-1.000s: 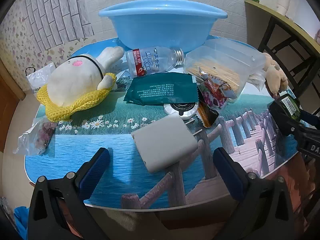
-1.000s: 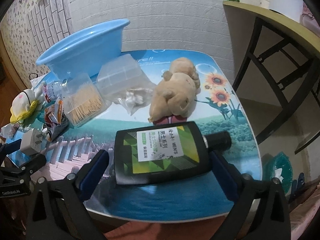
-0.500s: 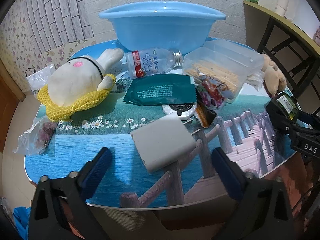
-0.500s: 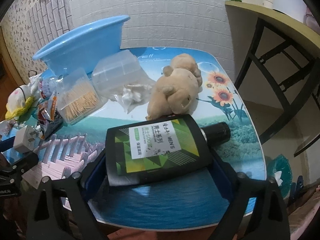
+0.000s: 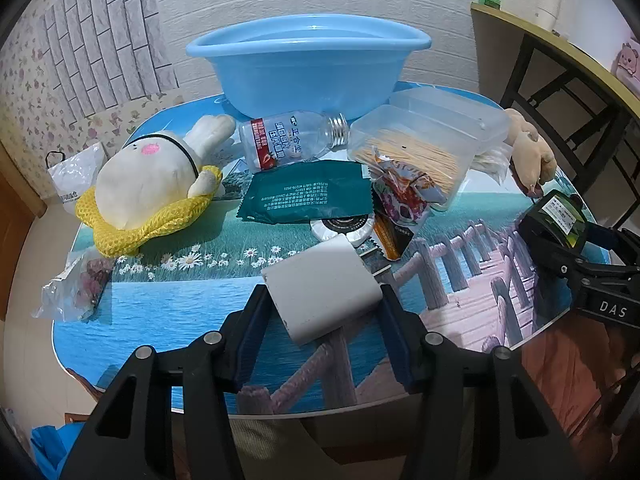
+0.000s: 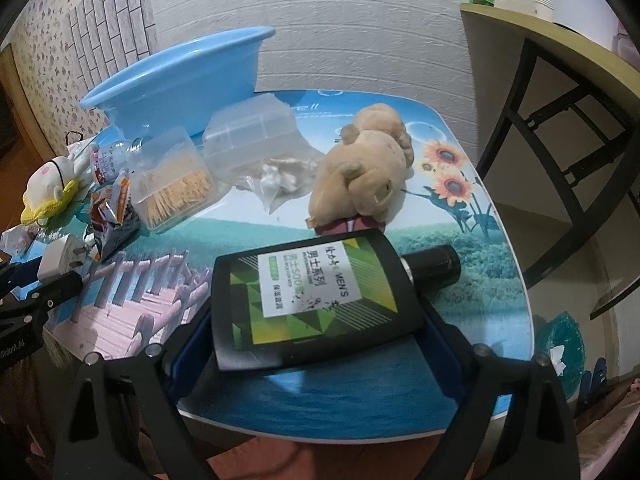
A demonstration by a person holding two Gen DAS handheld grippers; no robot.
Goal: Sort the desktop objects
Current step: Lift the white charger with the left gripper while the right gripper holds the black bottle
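On the scenic-print table (image 6: 460, 392), the right gripper (image 6: 316, 344) clamps a flat black bottle with a green label (image 6: 312, 292), lying flat, cap pointing right. Left gripper (image 5: 324, 328) pinches a white plastic charger block (image 5: 322, 288), its long axis running toward the blue basin (image 5: 308, 68).

White charger (image 5: 325, 288) between left jaws

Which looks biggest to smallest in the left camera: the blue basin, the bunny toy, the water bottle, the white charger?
1. Blue basin
2. Bunny toy
3 and 4. White charger and water bottle look about alike; the charger sits much nearer the camera, so I won't rank them.
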